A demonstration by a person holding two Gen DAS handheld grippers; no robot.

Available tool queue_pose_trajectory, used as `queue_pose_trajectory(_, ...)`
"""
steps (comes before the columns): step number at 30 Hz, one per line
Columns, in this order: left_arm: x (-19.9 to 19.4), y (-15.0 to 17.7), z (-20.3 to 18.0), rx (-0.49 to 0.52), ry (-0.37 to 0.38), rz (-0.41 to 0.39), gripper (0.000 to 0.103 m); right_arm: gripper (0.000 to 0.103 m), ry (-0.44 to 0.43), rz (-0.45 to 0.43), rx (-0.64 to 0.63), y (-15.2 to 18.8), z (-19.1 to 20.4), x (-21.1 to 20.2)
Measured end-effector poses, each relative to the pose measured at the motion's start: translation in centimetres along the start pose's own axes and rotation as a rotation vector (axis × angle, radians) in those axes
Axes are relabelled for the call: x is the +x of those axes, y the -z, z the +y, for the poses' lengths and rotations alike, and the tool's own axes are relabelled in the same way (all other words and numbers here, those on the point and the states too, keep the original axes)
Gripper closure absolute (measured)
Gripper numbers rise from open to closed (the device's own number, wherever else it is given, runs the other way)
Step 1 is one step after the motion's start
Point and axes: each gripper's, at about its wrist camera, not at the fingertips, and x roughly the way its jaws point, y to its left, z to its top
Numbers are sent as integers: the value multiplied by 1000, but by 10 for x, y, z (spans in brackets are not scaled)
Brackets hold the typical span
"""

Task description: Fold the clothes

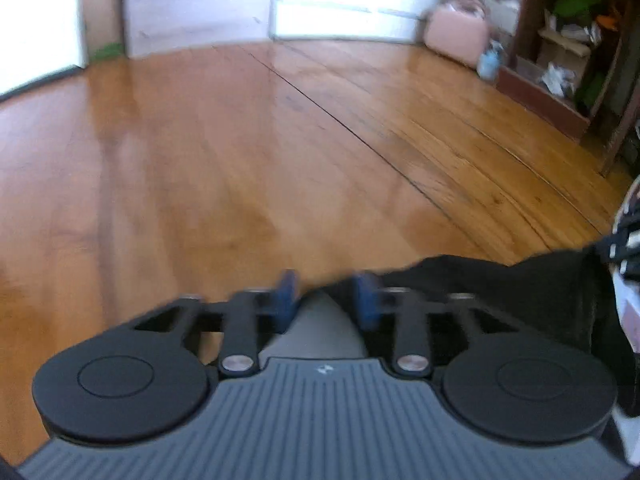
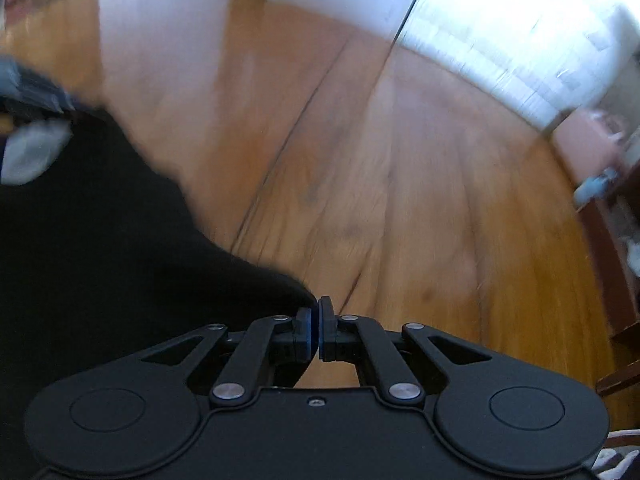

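No readable text anywhere. Left gripper (image 1: 327, 300): a small pale mark sits on the ribbed grey housing just behind the fingers, too blurred to tell whether it is a logo or letters. Right gripper (image 2: 319, 330): a small round fitting on the black housing, no lettering made out. Cardboard box (image 1: 102, 16) by the far wall and the clutter on the shelf unit (image 1: 568, 40) show no legible labels; both views are motion-blurred.
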Motion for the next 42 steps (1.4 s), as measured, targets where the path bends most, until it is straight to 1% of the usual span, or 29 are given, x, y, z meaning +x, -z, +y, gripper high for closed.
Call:
queue_pose_trajectory(1, -12, 2, 13, -11, -20, -9, 45, 95, 14, 32, -24, 0, 2, 5)
queue_pose_trajectory(2, -24, 4, 27, -23, -40, -18, 46, 91, 29, 64, -47, -1, 3, 11)
queue_pose_trajectory(3, -35, 7, 40, -34, -61, -26, 45, 75, 43, 96, -71, -1, 5, 16)
queue_pose_trajectory(4, -46, 8, 59, -60, -80, -11, 45, 49, 87, 142, -70, -4, 5, 20)
queue_pose_trajectory(5, -56, 9, 78, -86, -99, 6, 45, 43, 111, 170, -48, -8, 4, 20)
queue_pose_trajectory(7, -68, 16, 114, -138, -141, 53, 45, 45, 95, 182, -3, -17, 1, 18)
queue_pose_trajectory(9, -77, 26, 141, -183, -167, 86, 45, 45, 82, 145, 26, -28, 0, 11)
queue_pose_trajectory(10, -76, 32, 149, -214, -131, 113, 45, 45, 55, 109, 50, -34, 0, 7)
queue_pose_trajectory(12, -74, 45, 163, -275, -51, 168, 45, 45, -33, 31, 117, -46, -1, -1)
queue_pose_trajectory(14, -67, 56, 167, -334, 22, 242, 45, 45, -124, -9, 183, -54, 0, -4)
queue_pose_trajectory(16, -62, 59, 154, -278, 4, 261, 43, 44, -192, -3, 218, -58, 4, -1)
queue_pose_trajectory(17, -59, 58, 144, -212, -23, 268, 41, 44, -201, 1, 225, -58, 5, 0)
queue_pose_trajectory(18, -56, 57, 134, -143, -51, 274, 37, 44, -191, 6, 225, -56, 6, 1)
queue_pose_trajectory(20, -52, 61, 114, -16, -108, 264, 40, 44, -171, 15, 225, -51, 7, 4)
queue_pose_trajectory(21, -49, 62, 109, 8, -100, 273, 79, 44, -161, 19, 225, -48, 8, 5)
queue_pose_trajectory(22, -46, 62, 105, 29, -89, 283, 103, 44, -151, 23, 225, -46, 8, 6)
queue_pose_trajectory(23, -42, 62, 100, 51, -79, 292, 103, 44, -141, 28, 225, -44, 9, 7)
queue_pose_trajectory(24, -41, 61, 99, 63, -109, 289, 103, 44, -139, 25, 242, -39, 5, 4)
queue_pose_trajectory(25, -39, 60, 98, 75, -141, 284, 103, 44, -144, 18, 273, -32, -2, -2)
queue_pose_trajectory(26, -38, 58, 94, 105, -201, 271, 103, 44, -148, 10, 304, -25, -10, -8)
queue_pose_trajectory(29, -41, 56, 91, 98, -315, 223, 103, 44, -150, 1, 385, 8, -24, -33)
queue_pose_trajectory(30, -46, 53, 88, 82, -343, 191, 102, 44, -150, -2, 412, 20, -28, -42)
queue_pose_trajectory(32, -56, 48, 81, 49, -397, 125, 92, 44, -150, -6, 464, 43, -37, -60)
queue_pose_trajectory(33, -62, 44, 76, 25, -402, 99, 81, 43, -141, -3, 464, 56, -38, -69)
queue_pose_trajectory(34, -70, 39, 70, 1, -385, 65, 71, 43, -125, 8, 439, 69, -36, -77)
queue_pose_trajectory(36, -87, 32, 52, -27, -281, 13, 67, 43, -98, 40, 403, 90, -32, -82)
queue_pose_trajectory(38, -102, 29, 28, -65, -173, -12, 65, 43, -85, 82, 393, 115, -27, -86)
queue_pose_trajectory(40, -111, 32, 3, -100, -95, -8, 65, 43, -67, 151, 443, 135, -27, -82)
queue_pose_trajectory(42, -119, 39, -20, -135, -18, 1, 64, 43, -58, 222, 553, 156, -31, -74)
